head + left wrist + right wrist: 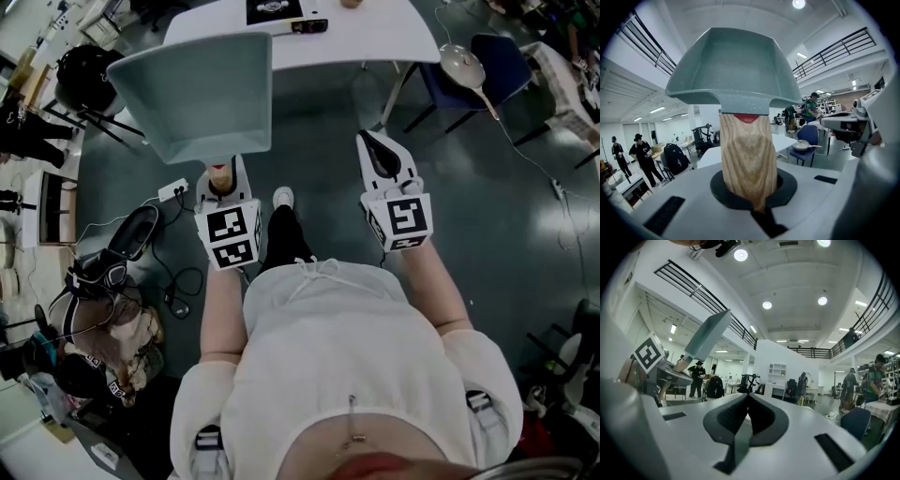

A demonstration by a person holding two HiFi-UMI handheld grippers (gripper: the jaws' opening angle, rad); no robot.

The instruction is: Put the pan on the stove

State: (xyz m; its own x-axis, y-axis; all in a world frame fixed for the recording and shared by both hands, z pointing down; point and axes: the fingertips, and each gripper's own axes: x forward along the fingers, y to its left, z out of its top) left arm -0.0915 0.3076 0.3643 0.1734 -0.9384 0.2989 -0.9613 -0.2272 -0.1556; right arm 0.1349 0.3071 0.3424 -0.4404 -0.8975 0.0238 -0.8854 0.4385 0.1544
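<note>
Left gripper (219, 183): jaws clamped on wooden handle (747, 154) of grey-green square pan (197, 89); pan carried in the air, resting on nothing, by the near-left corner of white table (375, 37). Right gripper (382, 155): jaws pressed together, empty.

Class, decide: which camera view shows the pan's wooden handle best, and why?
The left gripper view: the wooden handle fills its centre, clamped in the left hand-held gripper. The head view shows only a stub below the pan; the right gripper view only a distant sliver.
</note>
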